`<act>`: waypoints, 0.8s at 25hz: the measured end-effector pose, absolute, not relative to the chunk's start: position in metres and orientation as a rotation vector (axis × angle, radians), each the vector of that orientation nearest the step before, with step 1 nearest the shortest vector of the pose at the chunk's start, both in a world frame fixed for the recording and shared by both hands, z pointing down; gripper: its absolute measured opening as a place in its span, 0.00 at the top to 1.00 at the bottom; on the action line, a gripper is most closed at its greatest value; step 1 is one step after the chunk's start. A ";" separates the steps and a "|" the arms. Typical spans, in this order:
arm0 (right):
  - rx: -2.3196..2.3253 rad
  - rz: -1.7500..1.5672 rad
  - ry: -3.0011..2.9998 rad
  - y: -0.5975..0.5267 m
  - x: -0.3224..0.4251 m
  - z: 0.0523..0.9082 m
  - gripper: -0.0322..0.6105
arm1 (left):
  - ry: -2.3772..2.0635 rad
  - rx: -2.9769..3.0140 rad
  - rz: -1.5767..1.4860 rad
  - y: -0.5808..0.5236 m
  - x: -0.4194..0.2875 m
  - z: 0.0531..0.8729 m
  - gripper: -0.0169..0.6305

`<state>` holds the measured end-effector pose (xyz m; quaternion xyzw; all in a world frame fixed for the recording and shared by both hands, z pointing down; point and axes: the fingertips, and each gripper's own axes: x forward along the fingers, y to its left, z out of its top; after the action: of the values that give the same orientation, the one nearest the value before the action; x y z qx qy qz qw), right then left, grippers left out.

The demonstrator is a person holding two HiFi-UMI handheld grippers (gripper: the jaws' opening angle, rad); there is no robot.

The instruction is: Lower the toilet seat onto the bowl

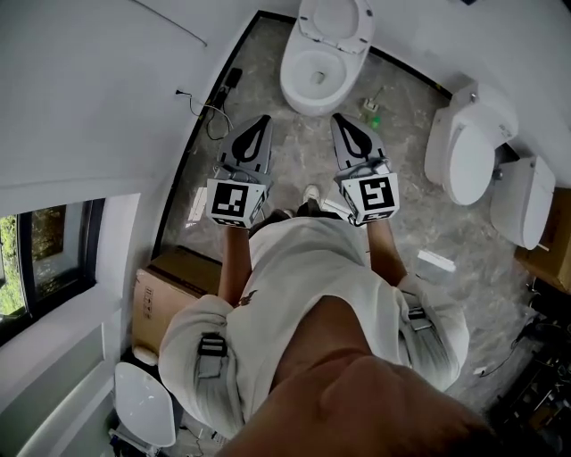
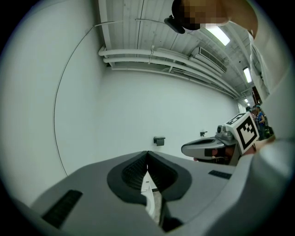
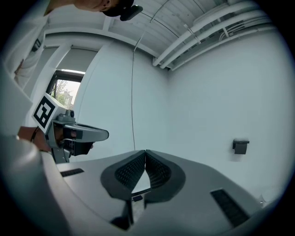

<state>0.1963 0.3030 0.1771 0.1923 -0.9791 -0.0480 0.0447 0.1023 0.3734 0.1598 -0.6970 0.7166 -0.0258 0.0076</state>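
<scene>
A white toilet [image 1: 312,76] stands at the far end of the marble floor, its seat and lid [image 1: 335,20] tipped up against the wall. My left gripper [image 1: 261,120] and right gripper [image 1: 338,117] are held side by side, level, a short way in front of the bowl and touching nothing. Both are shut with nothing between the jaws. In the left gripper view the left gripper [image 2: 147,152] faces the white wall, with the right gripper [image 2: 208,147] beside it. In the right gripper view the right gripper [image 3: 145,151] faces that wall too, with the left gripper [image 3: 79,134] at its side.
Two more white toilets [image 1: 468,147] [image 1: 522,201] stand at the right. A cardboard box [image 1: 169,290] sits by the left wall, near a window [image 1: 49,259]. A cable [image 1: 210,114] lies left of the bowl, a small green item [image 1: 373,117] right of it. A black wall fixture [image 2: 159,140] hangs ahead.
</scene>
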 end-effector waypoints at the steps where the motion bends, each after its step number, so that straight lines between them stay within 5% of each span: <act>1: 0.578 -0.139 -2.996 0.297 0.195 0.177 0.92 | 2.250 -2.171 -0.084 0.369 0.102 0.159 0.94; 20: 0.679 -0.149 -2.955 0.223 0.135 0.186 0.92 | 2.187 -2.247 -0.053 0.287 0.037 0.169 0.94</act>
<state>0.1353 0.2231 0.1863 0.2234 -0.9721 -0.0490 0.0530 0.0374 0.2870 0.1692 -0.7165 0.6974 -0.0168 0.0029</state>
